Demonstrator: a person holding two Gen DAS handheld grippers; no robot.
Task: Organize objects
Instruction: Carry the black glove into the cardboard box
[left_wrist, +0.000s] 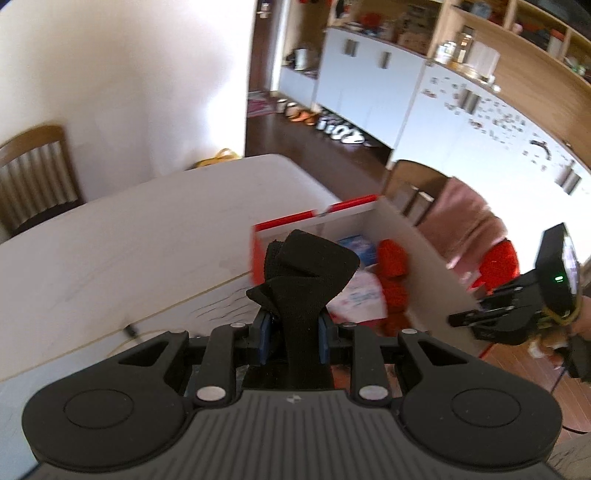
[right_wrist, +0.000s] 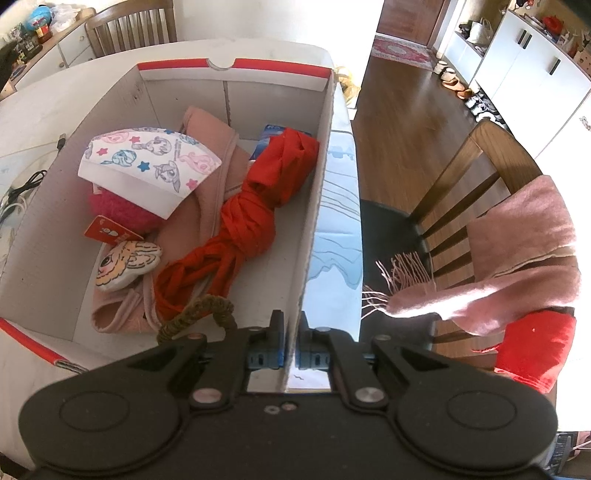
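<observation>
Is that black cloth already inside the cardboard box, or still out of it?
Still out. The black cloth is bunched between the left gripper fingers, above the table short of the box; the box's inside shows no black cloth.

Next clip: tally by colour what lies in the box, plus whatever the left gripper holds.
Red: 2, knotted cloth, card
Pink: 2, garment, fluffy ball
White printed: 2, pony cap, face plush
Blue: 1, packet
Black: 1, black cloth in left gripper
Total: 8
</observation>
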